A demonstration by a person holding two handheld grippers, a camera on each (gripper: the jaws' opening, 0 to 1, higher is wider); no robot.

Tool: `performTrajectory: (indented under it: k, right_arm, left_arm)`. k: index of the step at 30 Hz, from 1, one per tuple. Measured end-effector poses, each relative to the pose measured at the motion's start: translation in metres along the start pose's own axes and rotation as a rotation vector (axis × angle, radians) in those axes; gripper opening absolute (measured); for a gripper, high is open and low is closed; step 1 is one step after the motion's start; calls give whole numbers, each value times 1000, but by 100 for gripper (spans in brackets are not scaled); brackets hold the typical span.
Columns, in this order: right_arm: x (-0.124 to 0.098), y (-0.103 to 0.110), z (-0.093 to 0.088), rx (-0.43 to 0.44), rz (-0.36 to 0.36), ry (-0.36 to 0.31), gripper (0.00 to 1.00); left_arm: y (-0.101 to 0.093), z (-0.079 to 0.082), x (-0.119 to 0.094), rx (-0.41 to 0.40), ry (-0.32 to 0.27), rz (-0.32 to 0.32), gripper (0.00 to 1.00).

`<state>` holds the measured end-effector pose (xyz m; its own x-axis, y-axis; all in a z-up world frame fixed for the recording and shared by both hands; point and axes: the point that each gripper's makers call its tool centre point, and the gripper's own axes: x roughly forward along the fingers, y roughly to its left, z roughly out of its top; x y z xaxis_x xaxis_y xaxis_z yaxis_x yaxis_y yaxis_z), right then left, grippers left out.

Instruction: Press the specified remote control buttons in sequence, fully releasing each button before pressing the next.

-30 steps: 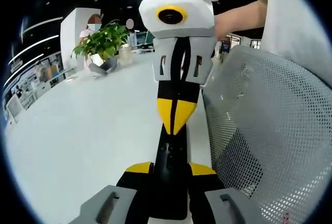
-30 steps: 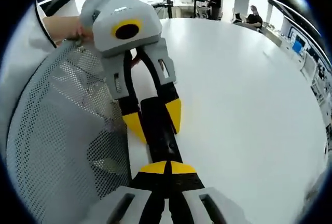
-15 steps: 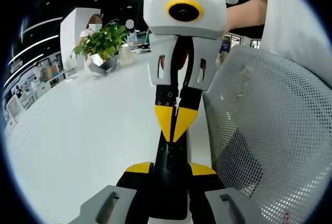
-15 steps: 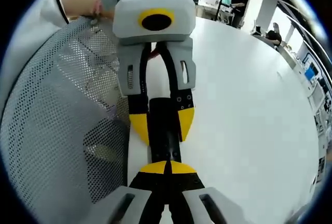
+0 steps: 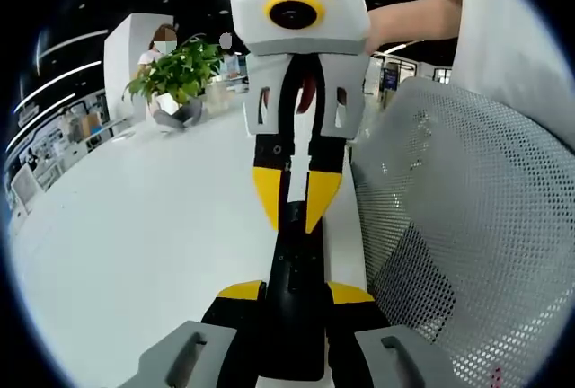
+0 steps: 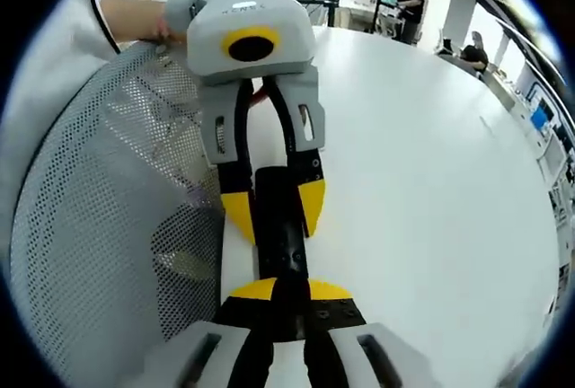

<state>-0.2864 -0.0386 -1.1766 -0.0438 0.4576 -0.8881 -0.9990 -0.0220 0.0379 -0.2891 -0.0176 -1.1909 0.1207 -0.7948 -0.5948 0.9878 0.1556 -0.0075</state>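
A long black remote control lies along the white table's edge, between my two grippers. My left gripper is shut on its near end, a yellow tip on each side; in the right gripper view this left gripper comes down from the top, clamping the remote control. My right gripper stands open a little, its yellow tips parted over the remote's other end. In the left gripper view that right gripper hangs white from above, tips apart astride the remote. No buttons can be made out.
A grey mesh chair back stands close beside the remote, also on the left as the chair back. The white table stretches away wide. A potted plant stands at its far side. A person's forearm holds the right gripper.
The right gripper's yellow tips, joined on the remote half a second ago, have parted. The right gripper has also swung a little. The left gripper keeps its hold.
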Motion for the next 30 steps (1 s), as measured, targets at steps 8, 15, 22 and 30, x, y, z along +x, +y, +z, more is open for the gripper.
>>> performTrajectory:
  k: [8,15,22,30]
  right_arm:
    - [6,5,-1,-90,27,39,6]
    - [8,6,-1,-185,61,108,7]
    - [6,4,-1,-86,40,18,7]
    - [4,6,-4,-98,27,17,7]
  left_arm:
    - [0,0,0,0,-1,0,25]
    - [0,1,0,2,-2,-3,25]
    - [0,0,0,8,5,-7,25]
    - [0,0,0,7,6,-5,25]
